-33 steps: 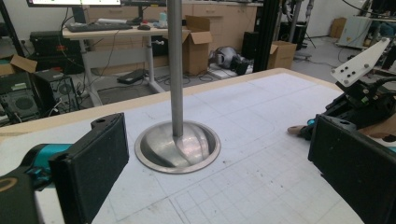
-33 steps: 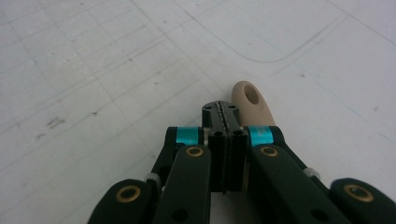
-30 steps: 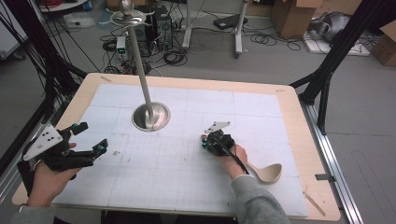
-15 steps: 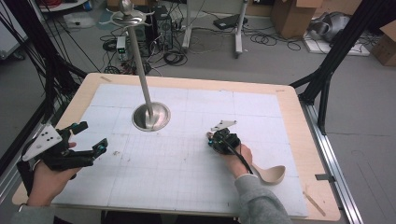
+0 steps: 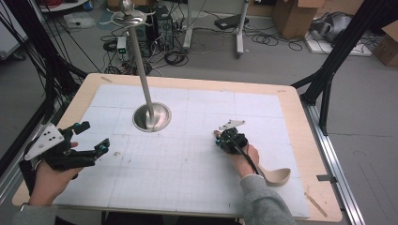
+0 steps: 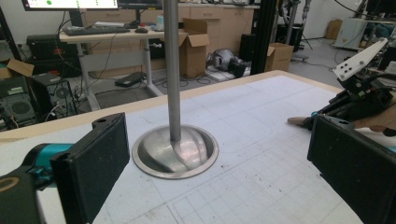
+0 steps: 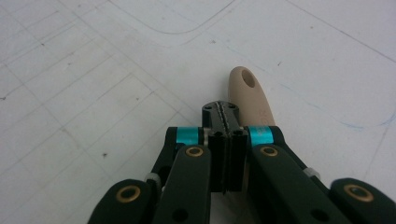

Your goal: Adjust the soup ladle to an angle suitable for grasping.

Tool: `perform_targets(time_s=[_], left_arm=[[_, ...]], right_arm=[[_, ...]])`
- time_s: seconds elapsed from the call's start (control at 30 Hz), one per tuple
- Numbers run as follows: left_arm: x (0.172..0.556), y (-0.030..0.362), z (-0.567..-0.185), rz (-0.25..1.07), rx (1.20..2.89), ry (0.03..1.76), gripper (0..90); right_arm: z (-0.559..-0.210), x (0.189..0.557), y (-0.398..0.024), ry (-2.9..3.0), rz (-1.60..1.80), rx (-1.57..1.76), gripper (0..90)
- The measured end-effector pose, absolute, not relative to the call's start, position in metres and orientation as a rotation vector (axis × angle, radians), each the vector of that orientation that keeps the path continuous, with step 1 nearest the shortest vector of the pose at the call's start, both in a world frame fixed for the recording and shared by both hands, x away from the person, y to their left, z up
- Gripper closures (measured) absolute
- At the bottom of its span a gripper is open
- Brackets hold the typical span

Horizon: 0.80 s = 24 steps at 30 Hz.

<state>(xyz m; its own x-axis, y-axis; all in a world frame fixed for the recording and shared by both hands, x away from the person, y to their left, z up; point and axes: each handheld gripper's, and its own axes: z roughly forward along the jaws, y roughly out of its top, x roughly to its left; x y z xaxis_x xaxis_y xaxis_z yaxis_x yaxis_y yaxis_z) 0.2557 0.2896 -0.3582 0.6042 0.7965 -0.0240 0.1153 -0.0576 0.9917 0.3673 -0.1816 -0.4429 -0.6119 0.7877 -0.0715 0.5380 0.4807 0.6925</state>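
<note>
The left gripper [image 5: 89, 137] is hovering over the left edge of the table [image 5: 300, 122], held in the left hand [image 5: 47, 180]. Its jaws are standing wide apart with nothing between them; the left gripper view is looking between them at the stand [image 6: 175, 149].

The stand [image 5: 151, 116], a round metal base with an upright pole, is sitting on the white mat [image 5: 197, 164] left of centre.

The right gripper [image 5: 224, 139] is resting low on the mat right of centre, held in the right hand [image 5: 244, 157]. In the right gripper view its jaws are pressing flat together, and the handle tip of the spoon [image 7: 250, 95] is lying under and just beyond them; whether the jaws are pinching the handle cannot be told.

The spoon [image 5: 277, 176] is lying on the mat, its bowl near the right wrist and well apart from the stand.
</note>
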Motion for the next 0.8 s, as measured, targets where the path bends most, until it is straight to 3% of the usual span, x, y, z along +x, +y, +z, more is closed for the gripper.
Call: perform_targets(time_s=[0.3, 0.67, 0.77, 0.8], left_arm=[[0.262, 0.284, -0.359, 0.652, 1.559, 0.784, 6.0], [0.274, 0.272, -0.356, 0.629, 1.559, 0.751, 6.0], [0.277, 0.269, -0.355, 0.624, 1.56, 0.742, 6.0], [0.279, 0.267, -0.354, 0.619, 1.562, 0.736, 6.0]], right_arm=[[-0.436, 0.362, -0.181, 2.38, 1.006, 1.105, 90.0], [-0.378, 0.33, -0.213, 2.366, 1.256, 0.984, 89.7], [-0.375, 0.328, -0.224, 2.37, 1.269, 0.956, 88.1], [-0.375, 0.326, -0.232, 2.385, 1.257, 0.958, 80.1]])
